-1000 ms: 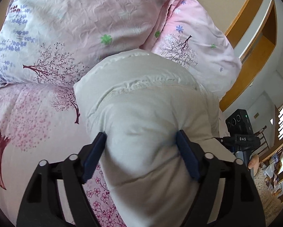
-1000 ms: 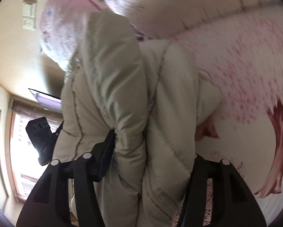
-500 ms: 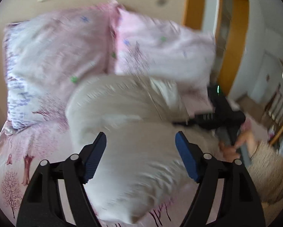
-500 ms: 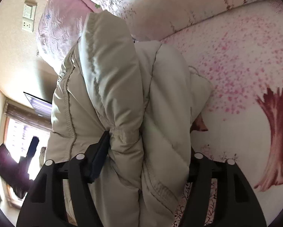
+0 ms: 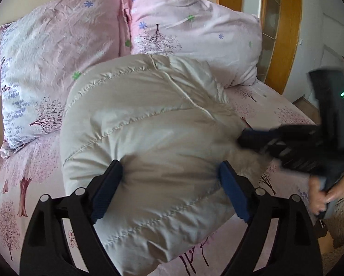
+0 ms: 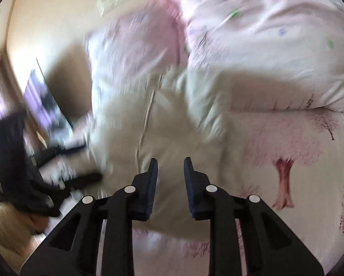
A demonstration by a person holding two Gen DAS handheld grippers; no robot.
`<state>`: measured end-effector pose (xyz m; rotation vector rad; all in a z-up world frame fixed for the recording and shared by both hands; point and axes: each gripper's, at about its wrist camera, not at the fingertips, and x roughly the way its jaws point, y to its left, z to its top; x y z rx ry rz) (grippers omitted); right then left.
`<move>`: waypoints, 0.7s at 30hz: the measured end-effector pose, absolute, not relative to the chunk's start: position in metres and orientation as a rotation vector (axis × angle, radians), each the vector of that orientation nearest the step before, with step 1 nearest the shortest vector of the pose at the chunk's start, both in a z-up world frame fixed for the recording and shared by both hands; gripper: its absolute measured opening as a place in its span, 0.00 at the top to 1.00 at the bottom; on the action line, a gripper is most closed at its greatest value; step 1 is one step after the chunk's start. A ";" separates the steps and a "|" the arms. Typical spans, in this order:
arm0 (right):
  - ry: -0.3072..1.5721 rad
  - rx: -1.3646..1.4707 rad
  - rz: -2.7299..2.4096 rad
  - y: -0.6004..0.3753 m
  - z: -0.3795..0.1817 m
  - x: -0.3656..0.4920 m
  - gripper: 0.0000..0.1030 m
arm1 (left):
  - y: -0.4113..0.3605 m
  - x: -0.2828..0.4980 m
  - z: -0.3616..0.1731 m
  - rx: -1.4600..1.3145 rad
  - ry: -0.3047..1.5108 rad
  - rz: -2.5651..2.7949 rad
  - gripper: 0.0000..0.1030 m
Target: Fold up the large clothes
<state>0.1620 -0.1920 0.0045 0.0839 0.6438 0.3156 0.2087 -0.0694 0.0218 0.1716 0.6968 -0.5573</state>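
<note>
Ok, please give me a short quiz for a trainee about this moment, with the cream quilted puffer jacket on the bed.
1. True or false: the cream quilted puffer jacket lies bundled on the pink tree-print bedsheet, in front of two pink floral pillows.
2. Which gripper has its fingers set wider apart? A) left gripper B) right gripper C) both the same
3. Fill in: the narrow gap between the right gripper's fingers holds ____.

Key: 1 true; 2 A; 3 nothing.
</note>
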 end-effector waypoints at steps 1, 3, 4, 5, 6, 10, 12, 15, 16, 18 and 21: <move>0.684 0.075 0.299 -0.192 -0.003 0.165 0.81 | -0.072 0.206 0.020 0.180 0.693 -0.562 0.17; 0.721 0.091 0.285 -0.193 -0.016 0.168 0.81 | -0.079 0.200 0.015 0.214 0.677 -0.554 0.15; 0.731 0.098 0.282 -0.194 -0.019 0.167 0.81 | -0.084 0.197 0.011 0.235 0.685 -0.557 0.14; 0.736 0.089 0.280 -0.194 -0.021 0.166 0.81 | -0.087 0.196 0.009 0.248 0.679 -0.547 0.12; 0.741 0.069 0.273 -0.192 -0.018 0.166 0.81 | -0.088 0.196 0.007 0.256 0.675 -0.535 0.11; 0.679 0.173 0.314 -0.210 0.022 0.174 0.80 | -0.084 0.200 0.011 0.216 0.686 -0.539 0.11; 0.627 0.202 0.307 -0.220 0.041 0.189 0.80 | -0.084 0.201 0.012 0.214 0.686 -0.537 0.10; 0.608 0.179 0.266 -0.218 0.059 0.215 0.79 | -0.085 0.200 0.011 0.219 0.682 -0.530 0.09; 0.630 0.176 0.265 -0.214 0.060 0.229 0.77 | -0.085 0.200 0.011 0.220 0.681 -0.528 0.09; 0.679 0.165 0.241 -0.207 0.049 0.251 0.75 | -0.085 0.200 0.010 0.220 0.678 -0.528 0.08; 0.789 0.155 0.210 -0.205 0.021 0.276 0.74 | -0.087 0.200 0.011 0.225 0.667 -0.534 0.08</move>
